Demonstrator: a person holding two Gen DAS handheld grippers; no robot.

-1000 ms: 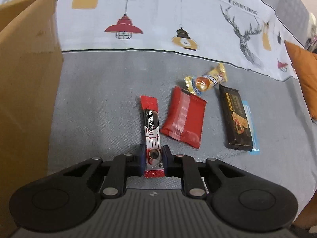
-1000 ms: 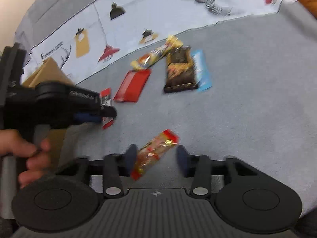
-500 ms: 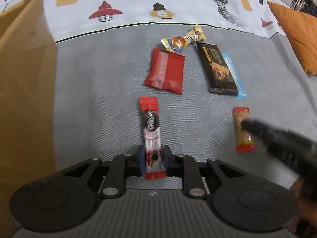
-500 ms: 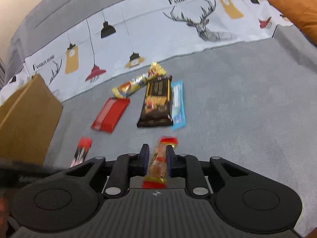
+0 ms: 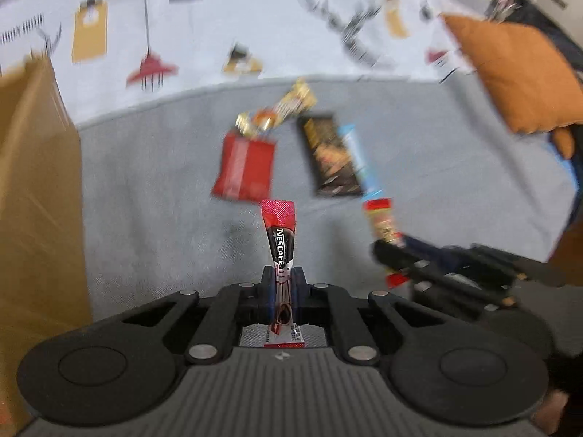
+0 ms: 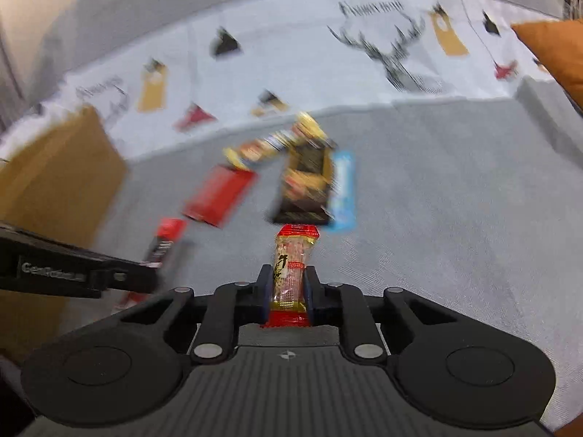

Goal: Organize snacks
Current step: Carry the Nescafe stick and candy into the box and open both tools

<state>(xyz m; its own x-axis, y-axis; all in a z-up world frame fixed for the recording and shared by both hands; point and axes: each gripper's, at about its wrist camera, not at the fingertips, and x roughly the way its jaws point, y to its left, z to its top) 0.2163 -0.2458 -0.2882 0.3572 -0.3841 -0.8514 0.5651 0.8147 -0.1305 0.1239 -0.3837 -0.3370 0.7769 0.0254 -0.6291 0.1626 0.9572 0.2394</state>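
Note:
My left gripper (image 5: 283, 284) is shut on a red and black Nescafe stick (image 5: 280, 240) and holds it up above the grey sofa seat. My right gripper (image 6: 289, 286) is shut on a yellow snack bar with red ends (image 6: 291, 266), also lifted. Each gripper shows in the other's view: the right one (image 5: 393, 251) with its bar, the left one (image 6: 145, 276) with its stick. On the seat behind lie a red packet (image 5: 246, 169), a gold candy (image 5: 277, 114), a dark chocolate bar (image 5: 329, 154) and a blue bar (image 5: 360, 160).
A brown cardboard box (image 5: 32, 182) stands at the left, also in the right wrist view (image 6: 54, 185). An orange cushion (image 5: 517, 73) lies at the right. A printed white cloth (image 5: 218, 25) covers the sofa back.
Both grippers have lifted away from the seat with their snacks. The right gripper closed on the yellow bar during the last second. Both views now blur from motion.

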